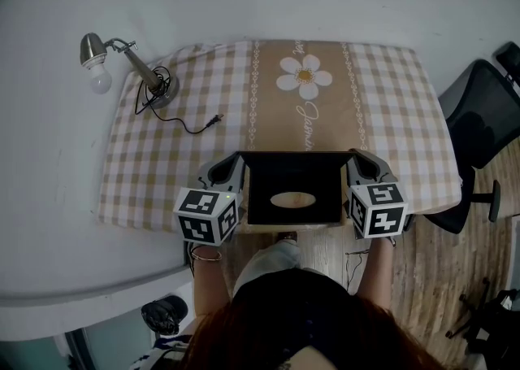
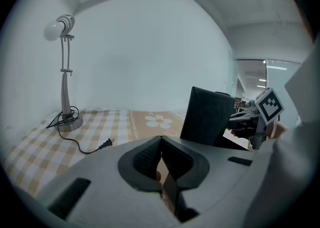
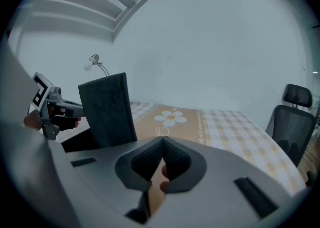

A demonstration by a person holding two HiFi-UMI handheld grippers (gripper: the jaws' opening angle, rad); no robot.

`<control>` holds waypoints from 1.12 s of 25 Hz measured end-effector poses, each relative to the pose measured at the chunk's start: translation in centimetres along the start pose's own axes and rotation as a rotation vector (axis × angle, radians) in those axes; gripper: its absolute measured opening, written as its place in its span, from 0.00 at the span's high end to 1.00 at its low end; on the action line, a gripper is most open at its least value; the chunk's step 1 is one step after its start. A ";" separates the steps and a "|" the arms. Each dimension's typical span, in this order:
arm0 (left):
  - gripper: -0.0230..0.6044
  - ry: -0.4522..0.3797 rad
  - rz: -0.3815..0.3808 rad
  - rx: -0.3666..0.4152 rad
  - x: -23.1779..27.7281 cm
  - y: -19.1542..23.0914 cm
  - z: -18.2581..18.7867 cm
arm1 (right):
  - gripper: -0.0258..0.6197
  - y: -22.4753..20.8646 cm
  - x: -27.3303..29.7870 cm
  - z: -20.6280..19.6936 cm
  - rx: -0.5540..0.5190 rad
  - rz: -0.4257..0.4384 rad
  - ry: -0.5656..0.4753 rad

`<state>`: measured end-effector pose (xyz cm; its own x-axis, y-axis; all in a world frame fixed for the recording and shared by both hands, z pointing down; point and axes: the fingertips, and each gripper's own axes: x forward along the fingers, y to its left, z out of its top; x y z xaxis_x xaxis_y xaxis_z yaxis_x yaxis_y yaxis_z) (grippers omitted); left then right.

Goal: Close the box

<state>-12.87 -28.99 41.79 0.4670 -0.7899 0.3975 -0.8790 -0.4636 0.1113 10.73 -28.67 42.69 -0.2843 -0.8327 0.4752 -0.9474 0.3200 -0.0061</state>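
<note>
Dark reddish hair (image 1: 309,324) and a dark top closest in, right at the bottom of the head view. Just past that, a black box (image 1: 294,181) parked at the near edge of the counter (image 1: 390,108), on a beige checked cloth with a daisy print (image 1: 304,76) down the middle. Not closed yet: lid (image 2: 207,114) standing pretty much upright along the far side, with a tan oval (image 1: 292,199) showing on the dark face below it. Left claw (image 1: 233,167) tucked against the box's left side, pads pressed together on a thin flap of the box, tan on one face and dark along the edge. Same deal for the right claw (image 1: 360,162) on the right side, pinched shut on a thin flap too. Further back at the far left corner, a desk lamp (image 1: 122,59) standing upright, cord (image 1: 191,123) trailing loose across the cloth with the plug just lying there. Black office chair (image 1: 483,116) off past the right end of the counter.
</note>
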 end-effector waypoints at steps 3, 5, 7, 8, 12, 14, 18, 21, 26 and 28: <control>0.92 -0.001 0.006 -0.004 -0.2 0.0 -0.1 | 0.93 0.1 -0.2 -0.1 0.009 -0.012 0.003; 0.92 -0.003 0.012 -0.009 -0.4 -0.1 -0.2 | 0.93 0.1 -0.3 -0.2 0.015 -0.021 0.004; 0.92 -0.006 0.022 -0.015 -0.5 -0.1 -0.2 | 0.93 0.1 -0.5 -0.3 0.023 -0.029 0.004; 0.92 -0.007 0.027 -0.020 -0.6 -0.1 -0.3 | 0.93 0.1 -0.5 -0.3 0.027 -0.032 0.005; 0.92 -0.007 0.045 -0.037 -0.9 -0.3 -0.6 | 0.93 0.1 -0.8 -0.6 0.038 -0.045 0.011; 0.92 -0.008 0.055 -0.045 -1.0 -0.3 -0.8 | 0.93 0.2 -0.9 -0.8 0.037 -0.051 0.013; 0.92 -0.009 0.077 -0.060 -1.4 -0.4 -1.1 | 0.93 0.3 -1.2 -1.1 0.030 -0.071 0.027; 0.92 -0.006 0.088 -0.069 -1.6 -0.5 -1.4 | 0.93 0.4 -1.5 -1.3 0.029 -0.081 0.035; 0.92 0.003 0.093 -0.086 -2.0 -0.5 -1.8 | 0.93 0.6 -1.8 -1.7 0.035 -0.086 0.046; 0.92 0.004 0.094 -0.093 -2.1 -0.6 -2.0 | 0.93 0.7 -1.9 -1.9 0.038 -0.085 0.046</control>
<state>-13.51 -26.20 42.71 0.3816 -0.8265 0.4139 -0.9242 -0.3481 0.1570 10.91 -26.05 43.43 -0.1963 -0.8340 0.5156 -0.9730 0.2309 0.0032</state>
